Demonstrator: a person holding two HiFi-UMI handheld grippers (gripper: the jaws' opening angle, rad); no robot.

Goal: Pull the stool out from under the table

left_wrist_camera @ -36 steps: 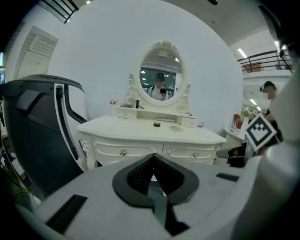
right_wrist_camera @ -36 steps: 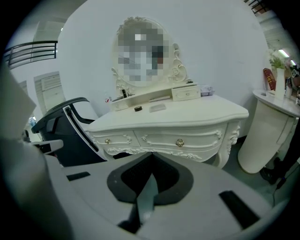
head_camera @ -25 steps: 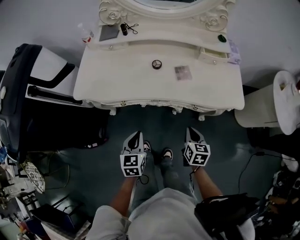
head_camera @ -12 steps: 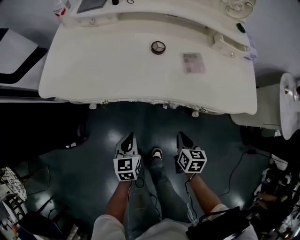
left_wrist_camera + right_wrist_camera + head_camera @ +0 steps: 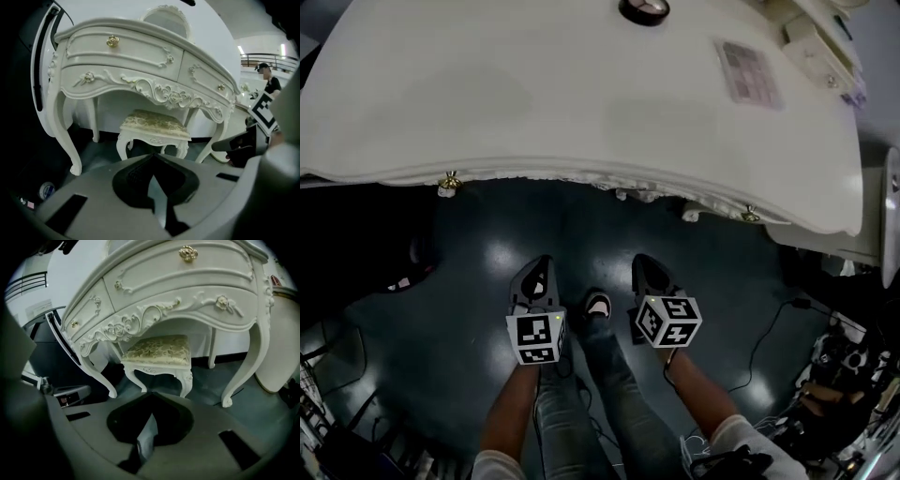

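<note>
The white carved stool (image 5: 154,127) with a gold patterned cushion stands under the ornate white dressing table (image 5: 140,51), between its curved legs. It also shows in the right gripper view as the stool (image 5: 160,355) beneath the table (image 5: 187,282). In the head view the tabletop (image 5: 534,94) hides the stool. My left gripper (image 5: 538,270) and right gripper (image 5: 645,266) hang low over the dark floor, short of the table's front edge, both pointing at the stool. The left gripper (image 5: 152,158) and the right gripper (image 5: 152,395) are shut with nothing in them.
A dark machine (image 5: 40,70) stands left of the table, and a white round stand (image 5: 281,348) right of it. My shoe (image 5: 598,305) lies between the grippers. A cable (image 5: 769,328) runs over the floor at right, and a tape roll (image 5: 47,190) lies at left.
Both grippers have sunk toward the floor and the head view has dropped with them, so the tabletop now fills the upper frame. The jaws stayed shut.
</note>
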